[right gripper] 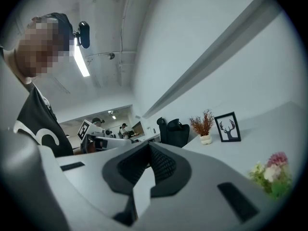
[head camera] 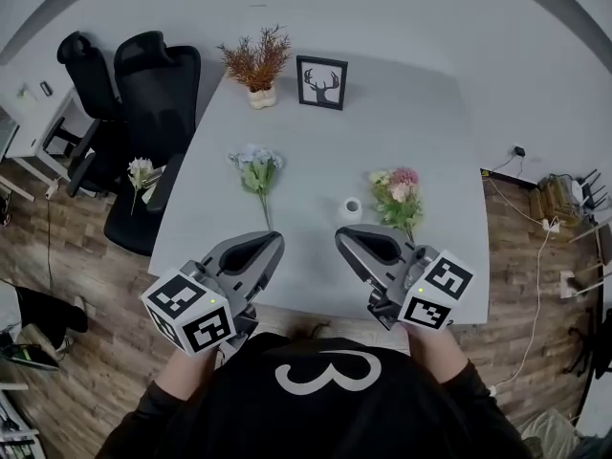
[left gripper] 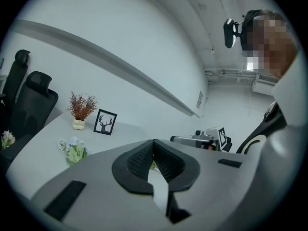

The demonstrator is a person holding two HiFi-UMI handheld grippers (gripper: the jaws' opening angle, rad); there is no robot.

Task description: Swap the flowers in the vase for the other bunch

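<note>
The ribbed black left claw (left gripper: 154, 143) and right claw (right gripper: 148, 146) are pinched together, empty, by the smooth table (head camera: 382, 142).

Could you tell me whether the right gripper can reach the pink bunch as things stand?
Probably yes: the right gripper hovers just short of the pink bunch, nothing between them; its shut jaws must open first.

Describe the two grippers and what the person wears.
The left gripper and right gripper are grey shells whose fingers are lined with black ribbing. Each carries a white cube with black square markers. The person wears a black long-sleeved top with a white figure.
</note>
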